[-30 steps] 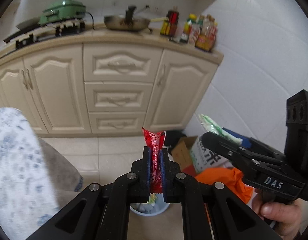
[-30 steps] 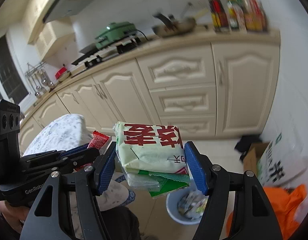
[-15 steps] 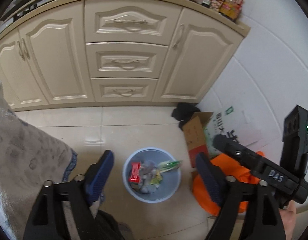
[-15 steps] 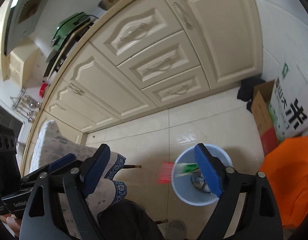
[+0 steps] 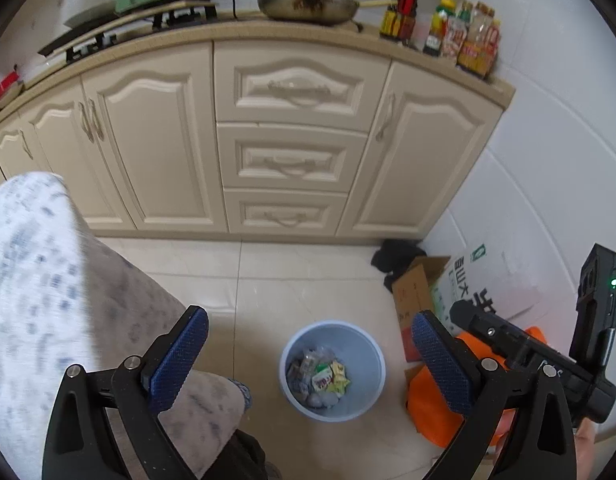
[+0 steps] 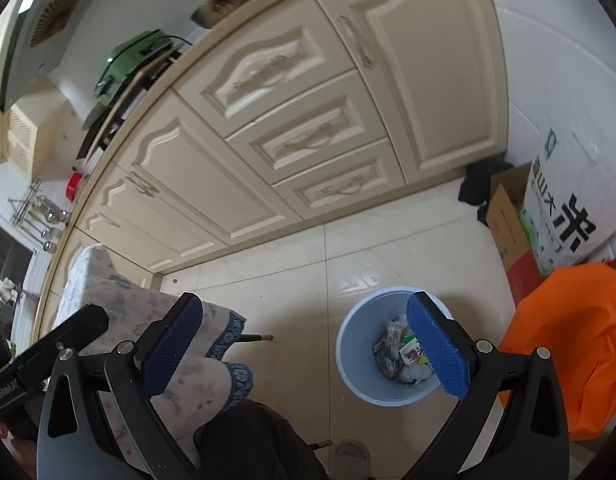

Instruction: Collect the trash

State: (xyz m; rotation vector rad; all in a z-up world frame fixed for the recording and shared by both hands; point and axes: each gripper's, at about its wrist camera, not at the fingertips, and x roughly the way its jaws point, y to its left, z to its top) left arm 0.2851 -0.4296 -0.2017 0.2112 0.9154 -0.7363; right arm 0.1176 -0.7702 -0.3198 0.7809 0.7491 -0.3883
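Because the bin [image 5: 332, 370] sat on the floor right below, both grippers pointed down at it. Left gripper [image 5: 308, 364] and right gripper [image 6: 304, 350] were opening wide, empty. Trash [image 5: 319, 376] lay inside the bin.

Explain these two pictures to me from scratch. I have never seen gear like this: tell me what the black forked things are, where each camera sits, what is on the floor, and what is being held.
No robot here: a person carries a two-finger gripper in each hand, each with a fisheye camera looking along its fingers.

One picture looks out from the left gripper, the other from the right gripper. The blue pads are the fingertips.

Both point down at a kitchen floor. On it stands a pale blue bin with wrappers inside, near an orange bag and a cardboard box. A cloth-covered seat is at the left.

Both sets of jaws are opening, with nothing between them, so nothing is held.
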